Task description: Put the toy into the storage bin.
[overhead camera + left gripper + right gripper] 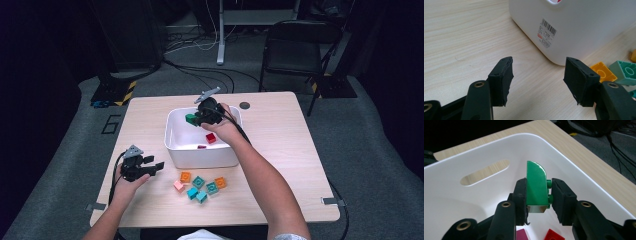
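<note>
A white bin (172,142) stands in the middle of the table, with a red brick (211,138) and a dark pink brick (201,147) on its floor. My right gripper (196,119) hangs over the bin's inside, shut on a green brick (190,119). In the right gripper view the green brick (536,185) stands on edge between the pads above the bin (579,167). My left gripper (155,166) rests low at the table's left, open and holding nothing. In the left gripper view it (537,82) points at the bin's near corner (574,37).
Several loose bricks lie in front of the bin: orange (185,176), pink (178,186) and teal ones (198,182). In the left gripper view an orange brick (602,71) and a teal brick (626,72) lie to the right. A black chair (295,47) stands behind the table.
</note>
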### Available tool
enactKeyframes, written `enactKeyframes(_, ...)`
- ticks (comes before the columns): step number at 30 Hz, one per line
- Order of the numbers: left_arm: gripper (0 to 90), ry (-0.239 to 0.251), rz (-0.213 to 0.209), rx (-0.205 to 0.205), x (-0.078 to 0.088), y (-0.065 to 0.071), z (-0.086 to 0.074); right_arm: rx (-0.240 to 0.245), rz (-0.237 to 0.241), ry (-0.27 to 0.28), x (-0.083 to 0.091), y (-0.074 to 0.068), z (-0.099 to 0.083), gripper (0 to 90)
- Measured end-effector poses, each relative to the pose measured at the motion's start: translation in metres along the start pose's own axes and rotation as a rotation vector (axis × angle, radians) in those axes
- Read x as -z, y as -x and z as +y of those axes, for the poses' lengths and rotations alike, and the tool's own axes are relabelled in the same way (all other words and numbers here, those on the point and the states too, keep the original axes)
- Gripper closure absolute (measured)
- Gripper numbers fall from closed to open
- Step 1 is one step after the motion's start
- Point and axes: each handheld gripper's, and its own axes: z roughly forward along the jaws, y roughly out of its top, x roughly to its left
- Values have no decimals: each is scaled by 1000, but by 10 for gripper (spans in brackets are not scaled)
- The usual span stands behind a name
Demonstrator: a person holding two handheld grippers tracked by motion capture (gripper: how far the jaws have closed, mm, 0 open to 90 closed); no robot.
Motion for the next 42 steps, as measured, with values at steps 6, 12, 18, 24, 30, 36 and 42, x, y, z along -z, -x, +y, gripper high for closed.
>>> enactKeyframes(6, 397, -2, -4, -3, 0, -1, 0, -5, -12, -57, -12, 1, 0, 651)
enactKeyframes(12, 397, 4, -1, -1, 0, 0, 0, 1, -7, -59, -14, 1, 1, 608)
enactKeyframes(18, 397, 1, -1, 1, 0, -1, 0, 5, -15, -33, 0, -1, 4, 596)
enactKeyframes(24, 397, 3, 3, -2, 0, -1, 0, -19, -22, 7, 25, -7, 8, 573)
enactKeyframes(30, 397, -1, 5, -1, 1, -1, 0, -4, -5, 30, 47, -17, 8, 547)
enactKeyframes(36, 396, -7, 5, -2, 1, -1, 0, 32, -1, 51, 66, -29, 0, 537)
enactKeyframes(42, 396, -6, 7, -3, 1, -1, 0, 29, 8, 64, 82, -39, -12, 526)
